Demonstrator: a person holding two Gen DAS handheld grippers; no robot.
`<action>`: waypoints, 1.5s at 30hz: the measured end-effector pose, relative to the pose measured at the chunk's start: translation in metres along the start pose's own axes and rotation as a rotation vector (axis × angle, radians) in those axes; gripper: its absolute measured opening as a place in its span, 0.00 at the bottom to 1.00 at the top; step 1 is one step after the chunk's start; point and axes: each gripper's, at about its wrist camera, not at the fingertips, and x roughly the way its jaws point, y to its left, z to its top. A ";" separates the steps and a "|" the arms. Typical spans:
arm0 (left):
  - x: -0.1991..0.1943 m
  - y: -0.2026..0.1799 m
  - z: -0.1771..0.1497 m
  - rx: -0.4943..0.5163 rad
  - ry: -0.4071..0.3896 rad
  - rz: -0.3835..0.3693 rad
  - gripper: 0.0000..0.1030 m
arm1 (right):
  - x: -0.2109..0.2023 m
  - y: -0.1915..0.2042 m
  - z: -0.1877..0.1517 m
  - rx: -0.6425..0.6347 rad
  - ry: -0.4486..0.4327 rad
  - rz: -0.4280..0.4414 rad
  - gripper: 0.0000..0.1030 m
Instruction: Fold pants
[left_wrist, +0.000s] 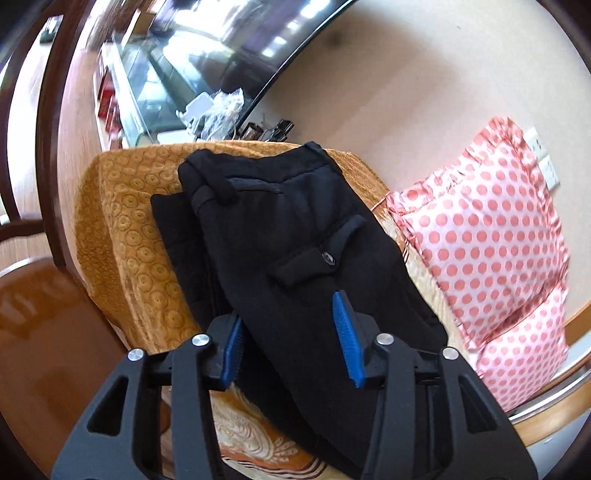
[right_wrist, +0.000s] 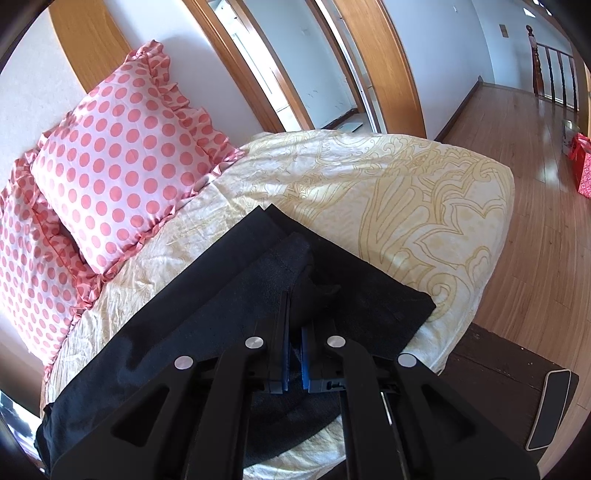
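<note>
The black pants (left_wrist: 295, 236) lie along the bed (right_wrist: 369, 177), already doubled leg on leg, waistband end resting on the orange patterned blanket (left_wrist: 125, 229) and the cuffs reaching toward the cream quilt's far side. The left gripper (left_wrist: 291, 332) hovers over the seat and thigh region with its blue pads (left_wrist: 341, 325) spread apart, gripping nothing — the buttoned back pocket lies just ahead of it and the waistband beyond that. The right gripper (right_wrist: 293, 325) is at the opposite end, its jaws drawn nearly together on a raised bunch of dark fabric near the cuffs. So the garment's long axis runs from one gripper to the other, and the right one, already holding cloth, looks better placed to carry the cuff end over toward the waistband. The polka-dot pillows (right_wrist: 110, 158) sit just beside the legs, apparently clear of the fold path.
</note>
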 end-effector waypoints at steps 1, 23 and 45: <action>0.002 0.000 0.002 0.004 0.004 0.008 0.10 | 0.001 0.001 0.002 -0.001 -0.002 0.003 0.04; -0.016 -0.010 -0.004 0.184 -0.003 0.059 0.06 | -0.018 -0.007 0.004 -0.003 -0.040 -0.010 0.04; -0.036 -0.011 -0.016 0.277 -0.099 0.143 0.56 | -0.062 0.003 -0.007 -0.142 -0.165 -0.268 0.57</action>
